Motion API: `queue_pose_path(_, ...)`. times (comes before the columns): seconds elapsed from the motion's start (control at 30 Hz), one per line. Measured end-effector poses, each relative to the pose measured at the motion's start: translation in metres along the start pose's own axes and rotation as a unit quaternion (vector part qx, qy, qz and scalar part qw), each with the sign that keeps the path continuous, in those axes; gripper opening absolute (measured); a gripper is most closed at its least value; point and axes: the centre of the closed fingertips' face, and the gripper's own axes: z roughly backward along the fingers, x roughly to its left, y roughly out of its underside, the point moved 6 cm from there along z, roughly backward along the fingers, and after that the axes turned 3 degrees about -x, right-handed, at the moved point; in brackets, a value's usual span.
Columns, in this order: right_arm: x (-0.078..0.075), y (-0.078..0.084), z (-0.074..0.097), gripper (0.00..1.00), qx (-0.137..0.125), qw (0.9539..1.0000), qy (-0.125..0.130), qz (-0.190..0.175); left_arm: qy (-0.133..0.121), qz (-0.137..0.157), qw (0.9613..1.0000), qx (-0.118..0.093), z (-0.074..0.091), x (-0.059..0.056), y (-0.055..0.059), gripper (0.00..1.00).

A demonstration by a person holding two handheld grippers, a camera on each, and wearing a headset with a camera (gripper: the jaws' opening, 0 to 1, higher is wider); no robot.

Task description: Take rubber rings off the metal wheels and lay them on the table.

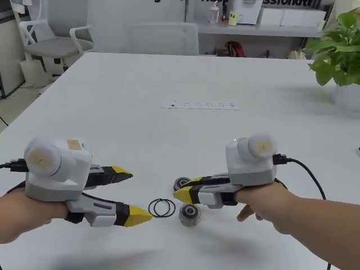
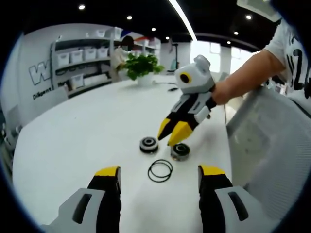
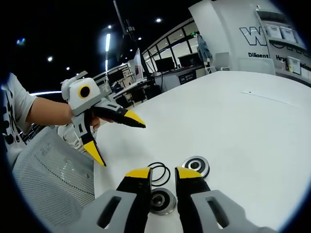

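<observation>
Right gripper view: wall [image 3: 262, 55] reads "Diligent"; right fingers [image 3: 138, 174] narrow, left fingers [image 3: 134, 120] wide.

Bright, even indoor light.
Ceiling spots [image 2: 81, 7] and a strip light [image 2: 182, 19] glow in the gripper views, bent at their edges; soft shadows lie on the white table [image 1: 180, 79].

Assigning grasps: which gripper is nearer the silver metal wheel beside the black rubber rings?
Right. The right gripper hovers close by the silver metal wheel; the left gripper is farther, across the black rubber rings.
</observation>
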Motion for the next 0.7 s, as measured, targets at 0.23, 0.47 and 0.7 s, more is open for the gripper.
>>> queue_pose_path(0.23, -0.013, -0.004, 0.012, 0.19, -0.009, 0.9997, 0.021, 0.011, -0.001, -0.001, 1.0000, 0.000, -0.006, 0.005, -0.005, 0.64)
queue_pose_path(0.47, -0.024, 0.001, 0.018, 0.21, -0.004, 0.9991, 0.036, 0.021, 0.000, -0.003, 1.0000, 0.002, -0.013, 0.009, -0.008, 0.62)
queue_pose_path(0.7, -0.029, 0.006, 0.018, 0.23, 0.005, 0.9986, 0.041, 0.032, -0.001, -0.008, 1.0000, 0.002, -0.020, 0.012, -0.010, 0.57)
